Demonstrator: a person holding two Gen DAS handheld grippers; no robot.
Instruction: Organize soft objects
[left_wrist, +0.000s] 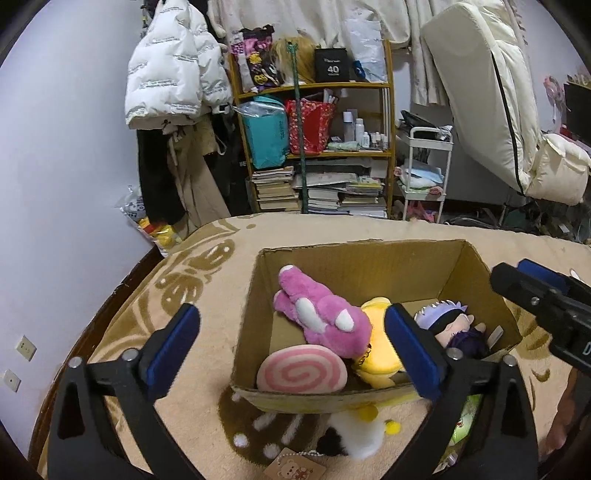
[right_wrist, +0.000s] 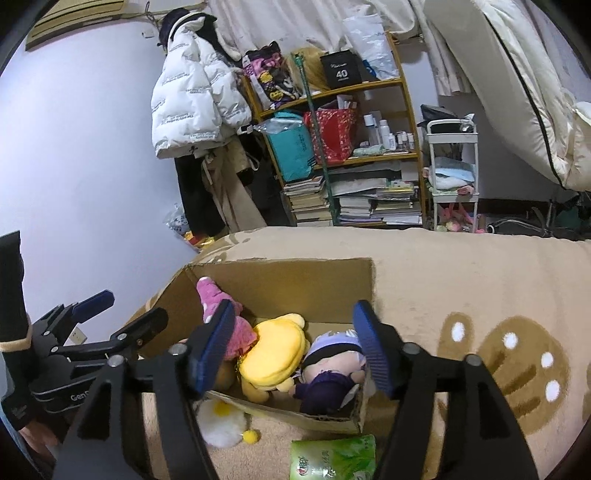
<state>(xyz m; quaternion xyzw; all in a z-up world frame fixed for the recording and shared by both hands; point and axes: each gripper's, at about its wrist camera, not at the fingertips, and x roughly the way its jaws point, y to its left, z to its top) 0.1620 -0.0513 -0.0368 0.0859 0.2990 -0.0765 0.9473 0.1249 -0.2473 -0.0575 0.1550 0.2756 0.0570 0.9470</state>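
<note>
An open cardboard box (left_wrist: 354, 258) (right_wrist: 280, 273) sits on a beige bed blanket. It holds a pink plush (left_wrist: 321, 314) (right_wrist: 236, 328), a pink swirl cushion (left_wrist: 301, 373), a yellow plush (left_wrist: 376, 354) (right_wrist: 275, 350) and a purple-haired doll (left_wrist: 454, 325) (right_wrist: 332, 365). A white and yellow plush (left_wrist: 360, 432) (right_wrist: 221, 424) and a green tissue pack (right_wrist: 332, 458) lie in front of the box. My left gripper (left_wrist: 291, 350) is open and empty above the box's near edge. My right gripper (right_wrist: 295, 350) is open and empty above the doll.
The blanket (right_wrist: 480, 295) with brown paw prints covers the bed. A cluttered bookshelf (left_wrist: 314, 147), a white jacket (left_wrist: 173, 74) and a small white cart (left_wrist: 424, 173) stand beyond the bed. A wall is on the left.
</note>
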